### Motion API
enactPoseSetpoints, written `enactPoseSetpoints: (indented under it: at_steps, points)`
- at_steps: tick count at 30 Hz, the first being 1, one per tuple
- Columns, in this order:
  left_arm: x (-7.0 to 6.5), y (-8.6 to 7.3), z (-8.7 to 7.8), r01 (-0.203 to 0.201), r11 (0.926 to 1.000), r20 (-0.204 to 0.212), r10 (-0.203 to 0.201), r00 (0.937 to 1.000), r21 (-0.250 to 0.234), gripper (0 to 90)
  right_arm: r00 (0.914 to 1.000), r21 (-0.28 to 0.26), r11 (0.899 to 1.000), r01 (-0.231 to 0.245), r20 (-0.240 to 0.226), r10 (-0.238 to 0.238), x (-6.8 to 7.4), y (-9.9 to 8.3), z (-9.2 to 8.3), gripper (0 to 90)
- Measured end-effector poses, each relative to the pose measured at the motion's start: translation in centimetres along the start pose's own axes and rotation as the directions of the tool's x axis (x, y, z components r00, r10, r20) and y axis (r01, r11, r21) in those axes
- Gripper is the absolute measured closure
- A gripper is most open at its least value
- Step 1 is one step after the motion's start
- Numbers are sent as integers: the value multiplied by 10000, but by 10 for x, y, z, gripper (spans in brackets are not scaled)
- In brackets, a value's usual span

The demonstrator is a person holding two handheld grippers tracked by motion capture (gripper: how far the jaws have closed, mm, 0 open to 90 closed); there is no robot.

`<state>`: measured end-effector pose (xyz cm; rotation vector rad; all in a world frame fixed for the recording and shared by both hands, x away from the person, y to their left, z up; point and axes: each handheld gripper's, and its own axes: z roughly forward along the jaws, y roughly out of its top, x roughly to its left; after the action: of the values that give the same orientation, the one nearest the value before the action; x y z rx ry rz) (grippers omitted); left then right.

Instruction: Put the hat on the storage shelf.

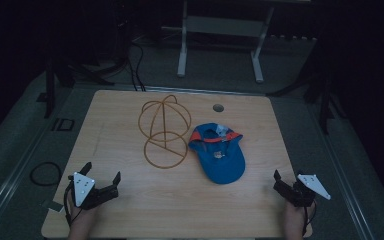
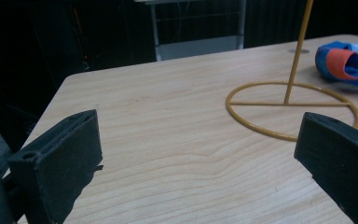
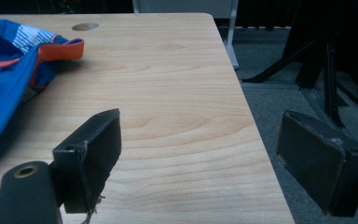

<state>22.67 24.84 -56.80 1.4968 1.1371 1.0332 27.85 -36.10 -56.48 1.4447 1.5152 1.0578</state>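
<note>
Now both tools gape empty at the frame's lower corners, left tool (image 1: 101,173) and right tool (image 1: 286,176), blue cap (image 1: 220,155) at centre.

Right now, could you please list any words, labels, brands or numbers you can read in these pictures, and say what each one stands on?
No text can be read.
Blue cap: a small pale patch inside it, perhaps a label or logo, too small and blurred to read.
Wire cap stand, wooden table, left tool and right tool: no markings visible.
</note>
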Motion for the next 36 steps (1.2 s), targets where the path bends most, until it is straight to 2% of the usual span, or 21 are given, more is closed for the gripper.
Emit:
enactPoseSetpoints:
  at_steps: [8,11,12,14,15,19,21,25,26,28,29,31,33,35,36]
  points:
    - [-2,0,0,-155,9999,32,154,9999,76,11,9999,75,9999,92,-114,-92,4,0,0,141]
    - [-2,0,1,8,9999,13,-9,10000,130,11,9997,142,9998,122,-233,-118,6,0,0,140]
    - [-2,0,0,88,9999,-62,-88,9999,60,11,9989,242,9993,284,-393,-274,10,1,0,140]
    - [-2,0,0,185,9998,-44,-185,9998,21,11,9984,271,9988,420,-381,-409,11,2,0,140]
    - [-1,1,0,217,9997,-61,-217,9997,58,11,9976,387,9983,428,-558,-406,13,4,-1,140]
    - [-2,1,-2,439,9990,93,-439,9990,-80,11,9966,718,9956,604,-600,-561,15,7,0,139]
    - [-3,2,-3,439,9990,179,-437,9989,-121,11,9945,1002,9919,775,-786,-698,19,14,1,136]
    - [-6,2,-3,51,9999,190,-53,9998,97,11,9915,917,9907,1002,-920,-918,21,25,1,136]
    - [-6,1,-2,31,9999,237,-34,9997,125,11,9893,840,9907,1066,-1087,-972,23,33,1,136]
    - [-7,2,-2,149,9997,421,-156,9990,175,11,9888,866,9909,1026,-1177,-921,23,36,2,136]
    - [-8,2,-2,158,9996,455,-168,9988,214,11,9860,961,9917,860,-1506,-709,24,45,5,136]
    - [-9,2,-2,203,9996,586,-214,9981,186,18,9849,983,9914,860,-1583,-698,24,49,5,136]
    - [-10,2,-2,218,9996,703,-230,9973,175,22,9769,1064,9909,829,-2050,-598,28,64,9,135]
    - [-11,3,-2,267,9995,737,-281,9969,190,22,9742,1082,9899,915,-2158,-664,29,67,10,134]
    - [-12,4,-3,376,9988,817,-400,9959,306,22,9621,1140,9884,999,-2644,-668,34,77,13,133]
